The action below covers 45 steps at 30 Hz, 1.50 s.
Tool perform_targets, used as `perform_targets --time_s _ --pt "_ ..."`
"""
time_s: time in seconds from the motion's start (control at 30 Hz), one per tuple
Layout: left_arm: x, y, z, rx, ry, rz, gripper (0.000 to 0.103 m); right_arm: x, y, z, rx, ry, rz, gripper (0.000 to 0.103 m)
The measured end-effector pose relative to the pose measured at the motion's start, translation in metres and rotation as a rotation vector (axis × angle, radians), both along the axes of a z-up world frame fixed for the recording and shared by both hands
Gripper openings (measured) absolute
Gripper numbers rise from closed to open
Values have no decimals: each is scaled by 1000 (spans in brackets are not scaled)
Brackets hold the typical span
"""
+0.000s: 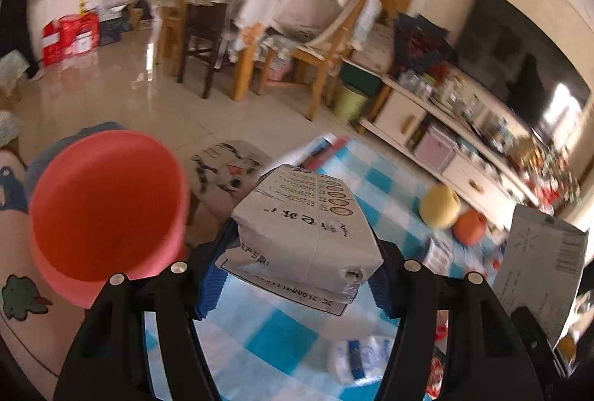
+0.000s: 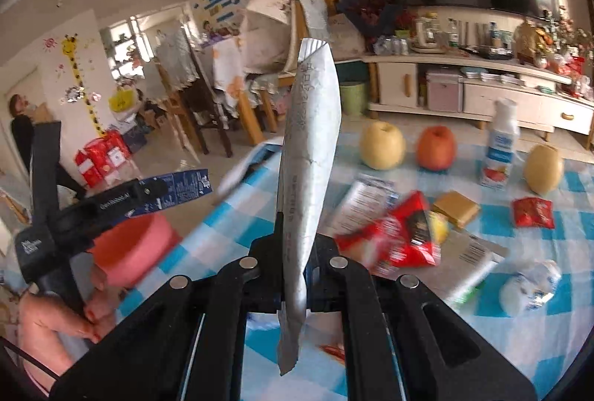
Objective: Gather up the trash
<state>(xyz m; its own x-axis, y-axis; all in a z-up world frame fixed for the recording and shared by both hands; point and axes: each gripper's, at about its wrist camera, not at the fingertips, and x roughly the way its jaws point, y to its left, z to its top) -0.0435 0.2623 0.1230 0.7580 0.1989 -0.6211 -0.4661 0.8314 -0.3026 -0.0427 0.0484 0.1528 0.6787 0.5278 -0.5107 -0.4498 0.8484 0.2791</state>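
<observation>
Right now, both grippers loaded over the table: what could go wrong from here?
1. The left gripper holds the carton only near one end; it could tip out before reaching the pink bin.
2. The right gripper pinches a thin flattened pack by its edge; it may slide free.
3. The bin sits off the table edge; a short drop lands on the floor.

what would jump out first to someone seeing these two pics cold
Each gripper holds trash above the blue checked tablecloth: the left gripper clamps a grey carton, the right gripper pinches a flattened silver wrapper upright. A pink bin gapes left of the carton.
</observation>
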Motion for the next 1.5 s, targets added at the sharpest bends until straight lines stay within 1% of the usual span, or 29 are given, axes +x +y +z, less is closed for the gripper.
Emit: perform_targets --time_s 0.17,0.2,0.33,0.37,0.43,0.6,0.67,0.73,0.8,0.83,0.87,0.93,0.97,1.0,1.07,1.1,1.2,1.3,1.43,1.5 --pt "-20 57 6 -53 -22 142 64 4 57 15 47 0 112 9" --pt "-26 74 6 -66 -23 187 64 4 73 18 46 -2 140 9" --pt "-41 120 -1 -105 -1 303 64 4 137 24 59 13 257 9" --pt "-47 137 -5 -126 8 344 64 3 148 24 58 16 277 9" --pt "-55 158 -12 -160 21 384 64 2 181 22 50 27 330 9" --pt "-71 202 -34 -246 56 474 64 4 254 4 21 85 428 10" --pt "-71 213 -45 -277 77 477 65 7 272 -8 7 116 436 11" --pt "-69 221 -55 -304 96 472 65 14 287 -22 -1 157 439 20" --pt "-67 226 -64 -334 112 466 65 16 286 -30 21 189 423 47" --pt "-67 227 -67 -341 117 461 66 15 282 -33 37 195 408 52" --pt "-66 228 -68 -334 122 460 70 15 278 -34 49 199 396 57" --pt "-67 227 -67 -309 119 460 73 13 266 -35 60 199 358 63" --pt "-67 227 -65 -295 116 461 75 15 258 -36 62 197 345 71" --pt "-68 225 -63 -276 107 464 76 12 250 -36 62 188 327 76" --pt "-70 220 -56 -245 86 465 83 7 235 -34 37 166 288 79" --pt "-71 216 -52 -227 70 461 84 4 232 -33 24 156 275 82" --pt "-68 206 -44 -186 46 444 87 -9 210 -33 -22 120 234 85" --pt "-65 192 -38 -179 12 410 88 -22 189 -32 -64 85 199 90" --pt "-59 171 -33 -177 -29 358 89 -37 157 -33 -122 47 162 92" --pt "-55 160 -30 -176 -41 326 89 -40 142 -35 -144 45 140 92"
